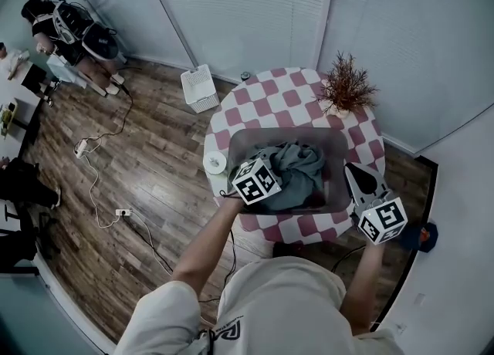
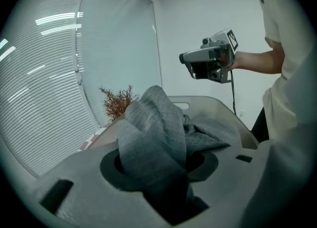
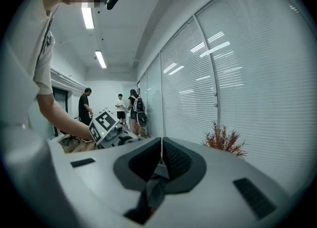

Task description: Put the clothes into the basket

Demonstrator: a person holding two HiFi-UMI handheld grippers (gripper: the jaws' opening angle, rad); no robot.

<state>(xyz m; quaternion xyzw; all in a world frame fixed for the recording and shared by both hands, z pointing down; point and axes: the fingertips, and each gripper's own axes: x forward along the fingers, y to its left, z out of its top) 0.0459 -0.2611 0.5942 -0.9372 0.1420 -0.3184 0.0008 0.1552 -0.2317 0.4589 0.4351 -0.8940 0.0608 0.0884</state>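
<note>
When viewed from the head camera, shows a round table (image 1: 270,87) under a pink-and-white checked cloth, bearing a smoky, translucent plastic basket (image 1: 247,141) with rounded corners. Shows crumpled grey-green clothes (image 1: 301,168) heaped inside that basket. Shows the left gripper (image 1: 266,182) reaching into the heap, the right gripper (image 1: 355,176) at the basket's right edge, and a spiky rust-coloured dried plant (image 1: 345,87) on the table's far side.

From the left gripper view, shows jaws clamped on a fold of soft, finely ribbed grey cloth, raised in a peak above the basket's smooth rim.

From the right gripper view, shows dark ridged pads pressed together with nothing between them, beside slatted blinds (image 3: 237,73).
</note>
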